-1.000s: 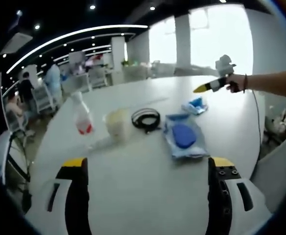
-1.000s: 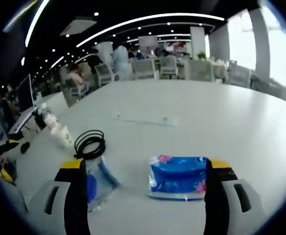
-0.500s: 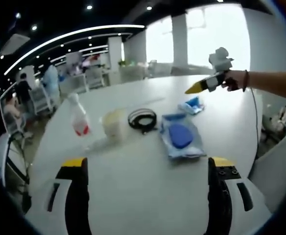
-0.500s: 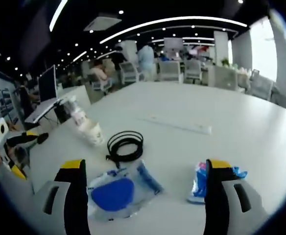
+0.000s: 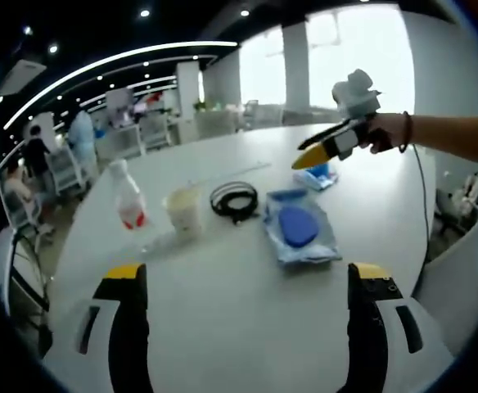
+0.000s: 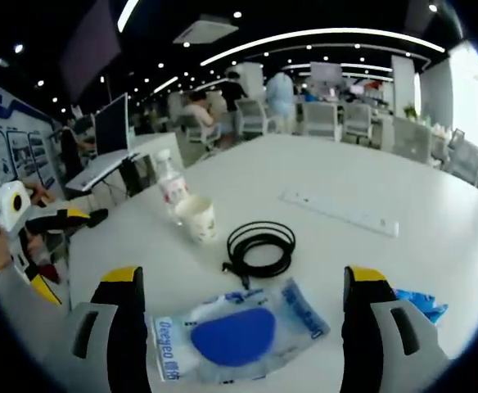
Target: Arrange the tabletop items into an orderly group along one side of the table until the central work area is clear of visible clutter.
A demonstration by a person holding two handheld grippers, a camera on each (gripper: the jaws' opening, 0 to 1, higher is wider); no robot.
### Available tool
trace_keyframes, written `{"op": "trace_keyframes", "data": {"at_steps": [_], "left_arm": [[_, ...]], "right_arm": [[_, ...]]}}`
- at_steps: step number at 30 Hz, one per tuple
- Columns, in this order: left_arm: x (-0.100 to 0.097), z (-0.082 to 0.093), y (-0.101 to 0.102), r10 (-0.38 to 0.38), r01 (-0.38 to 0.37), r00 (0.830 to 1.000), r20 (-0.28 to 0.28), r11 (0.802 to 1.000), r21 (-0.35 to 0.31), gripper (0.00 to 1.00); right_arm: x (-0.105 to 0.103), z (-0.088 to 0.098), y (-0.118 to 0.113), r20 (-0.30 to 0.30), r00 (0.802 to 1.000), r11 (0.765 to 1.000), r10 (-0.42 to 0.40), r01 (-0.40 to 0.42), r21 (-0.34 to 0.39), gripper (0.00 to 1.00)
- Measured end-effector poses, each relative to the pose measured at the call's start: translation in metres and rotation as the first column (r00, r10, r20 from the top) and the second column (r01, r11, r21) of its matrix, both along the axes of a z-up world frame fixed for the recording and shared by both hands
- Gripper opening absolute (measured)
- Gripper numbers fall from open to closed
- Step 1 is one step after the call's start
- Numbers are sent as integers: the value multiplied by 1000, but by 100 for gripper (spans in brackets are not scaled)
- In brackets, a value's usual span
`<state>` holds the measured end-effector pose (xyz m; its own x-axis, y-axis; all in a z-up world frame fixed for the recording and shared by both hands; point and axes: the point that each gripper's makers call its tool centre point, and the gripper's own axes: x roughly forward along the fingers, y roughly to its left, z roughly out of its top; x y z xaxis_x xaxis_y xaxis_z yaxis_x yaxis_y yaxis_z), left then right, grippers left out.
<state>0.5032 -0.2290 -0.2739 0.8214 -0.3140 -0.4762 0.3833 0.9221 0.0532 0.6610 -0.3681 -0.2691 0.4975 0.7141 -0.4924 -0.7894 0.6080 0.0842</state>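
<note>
Right gripper view: right gripper is spread wide and empty, just above the clear pouch mid-table; cable, cup and bottle lie beyond. Left gripper also released, hanging back. Approach step; next move probably lower and pinch the pouch edge.

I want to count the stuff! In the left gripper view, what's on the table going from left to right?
Plastic bottle → paper cup → coiled black cable → clear bag with a blue pad.
</note>
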Motion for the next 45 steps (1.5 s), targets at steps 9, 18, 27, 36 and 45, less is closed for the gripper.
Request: {"op": "trace_keyframes", "data": {"at_steps": [9, 18, 27, 36, 45], "left_arm": [[-1, -1, -3, -9, 9, 1000, -6, 1000, 1, 99], [-1, 0, -5, -13, 12, 1000, -7, 1000, -2, 99], [-2, -1, -10, -29, 29, 1000, -13, 1000, -4, 99], [-2, -2, -10, -35, 35, 999, -17, 999, -5, 99], [-2, -2, -9, -28, 28, 999, -15, 1000, -14, 99]], "right_arm": [[-1, -16, 18, 7, 999, 998, 51, -51, -29, 99], [0, -31, 31, 5, 996, 994, 90, -90, -56, 96], [6, -47, 43, 59, 986, 980, 159, -150, -134, 86], [12, -66, 56, 78, 974, 963, 212, -195, -184, 82], [19, -85, 61, 47, 971, 952, 236, -221, -210, 78]]}}
